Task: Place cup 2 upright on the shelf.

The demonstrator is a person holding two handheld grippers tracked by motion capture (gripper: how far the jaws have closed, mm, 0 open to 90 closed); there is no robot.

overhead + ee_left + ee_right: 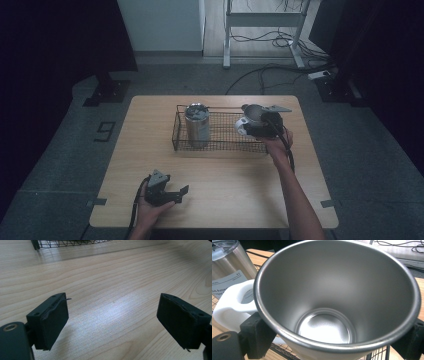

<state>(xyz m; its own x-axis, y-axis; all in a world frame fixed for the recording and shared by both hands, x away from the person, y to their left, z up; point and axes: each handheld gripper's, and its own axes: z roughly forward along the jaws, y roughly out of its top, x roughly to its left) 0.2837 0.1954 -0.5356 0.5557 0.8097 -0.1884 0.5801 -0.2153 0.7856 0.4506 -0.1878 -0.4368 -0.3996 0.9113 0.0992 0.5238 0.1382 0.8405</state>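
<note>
Left gripper (177,192): resting at about 7 o'clock on the table, near the front edge, held in the person's left hand (150,210); jaws standing wide apart with nothing between them, pads (53,322) facing bare wood in the left gripper view.

Light wooden table (225,170): lying bare across its near half between the two hands; grain and a soft glare showing under the released left jaws.

Right forearm (300,200): reaching in from 5 o'clock toward the far right part of the table.

Right gripper (257,125): hovering at about 1 o'clock, at the right end of the basket; jaws clenched on the cup, one pressing each side of its wall just below the rim, as seen in the right gripper view.

Brushed stainless steel cup with a white handle (337,302): sitting gripped between the right jaws, mouth open toward the camera, tilted, inside empty; white handle (235,305) sticking out at 9 o'clock in that view.

Black wire mesh basket (220,145): lying across the far middle of the table, long side running 9 to 3 o'clock.

Lidded stainless steel tumbler with a paper label (197,125): standing upright in the left part of the basket, well apart from the held cup.
</note>
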